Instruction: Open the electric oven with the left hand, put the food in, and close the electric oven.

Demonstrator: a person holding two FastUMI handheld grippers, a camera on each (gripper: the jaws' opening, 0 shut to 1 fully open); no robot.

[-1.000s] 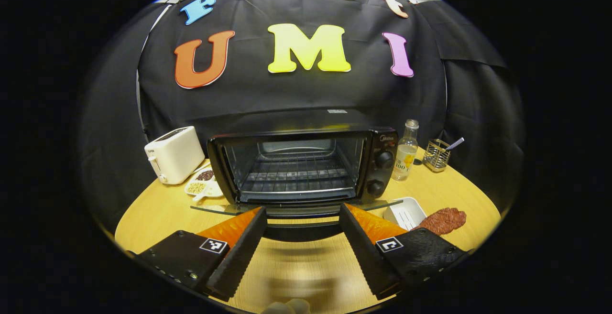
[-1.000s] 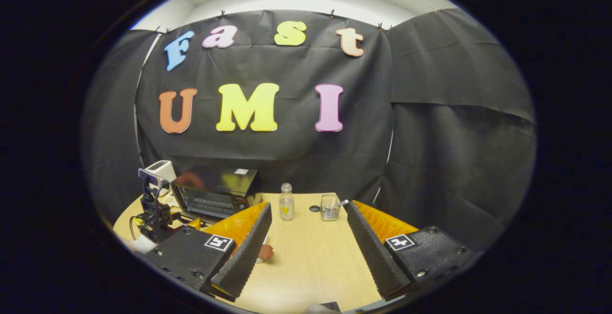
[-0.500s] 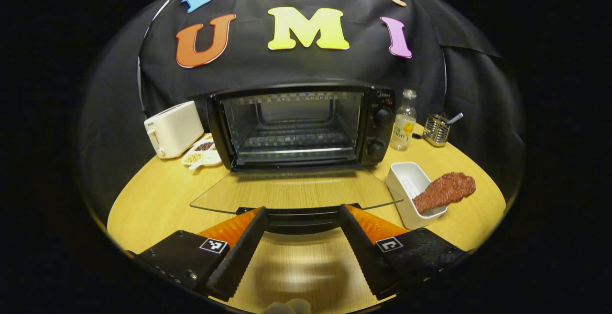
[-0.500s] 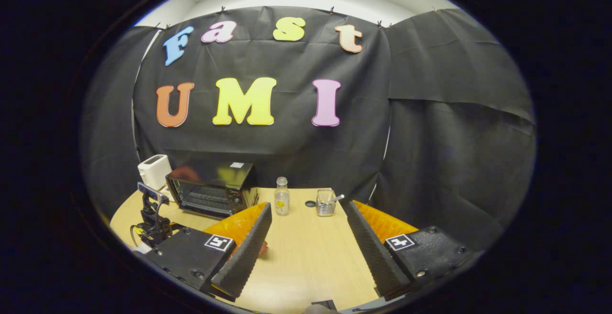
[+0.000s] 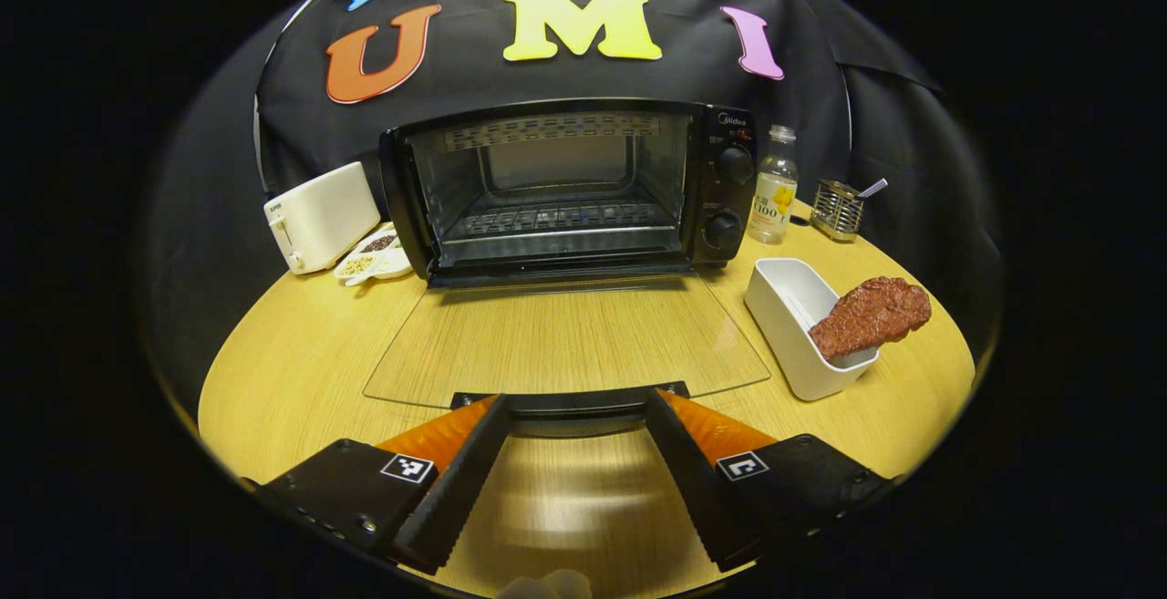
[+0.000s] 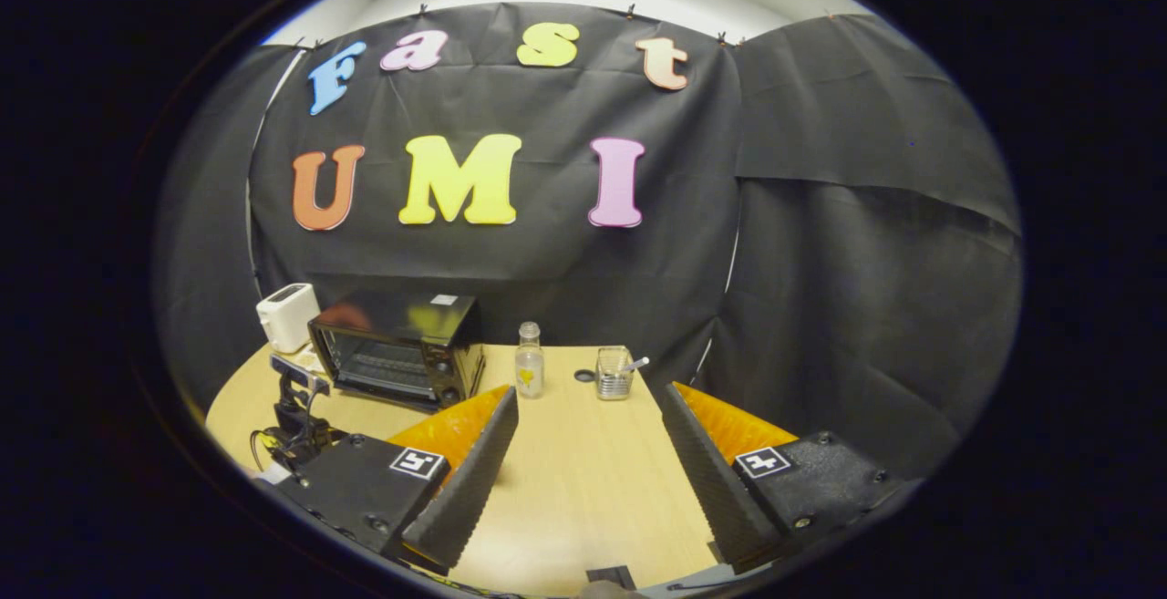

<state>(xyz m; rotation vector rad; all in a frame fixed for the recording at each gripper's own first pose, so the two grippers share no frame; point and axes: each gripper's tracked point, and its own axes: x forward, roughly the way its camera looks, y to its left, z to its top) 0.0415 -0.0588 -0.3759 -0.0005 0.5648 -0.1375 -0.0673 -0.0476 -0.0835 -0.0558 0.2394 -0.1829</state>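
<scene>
Left gripper view: my left gripper stands with its fingers spread wide, one on each side of the dark handle at the front edge of the glass door; the handle lies between the fingertips, and I cannot tell whether either finger touches it; nothing is clamped. The electric oven sits at 12 o'clock on the round wooden table, its door folded down flat toward me, the wire rack inside bare. The food, a reddish-brown piece of meat, is at 3 o'clock, resting on the far rim of a white rectangular tray and overhanging it, just beside the right edge of the door. A white toaster stands at 10 o'clock beside the oven, with a small white dish of grains between them; a clear bottle and a wire cutlery holder stand at 2 o'clock, right of the oven knobs.

Right gripper view: my right gripper is likewise wide apart, holding nothing, above bare table; the oven appears at 10 o'clock, well apart, with the left gripper's mount at 9 o'clock in front of it; the bottle and holder stand at 12 o'clock.
</scene>
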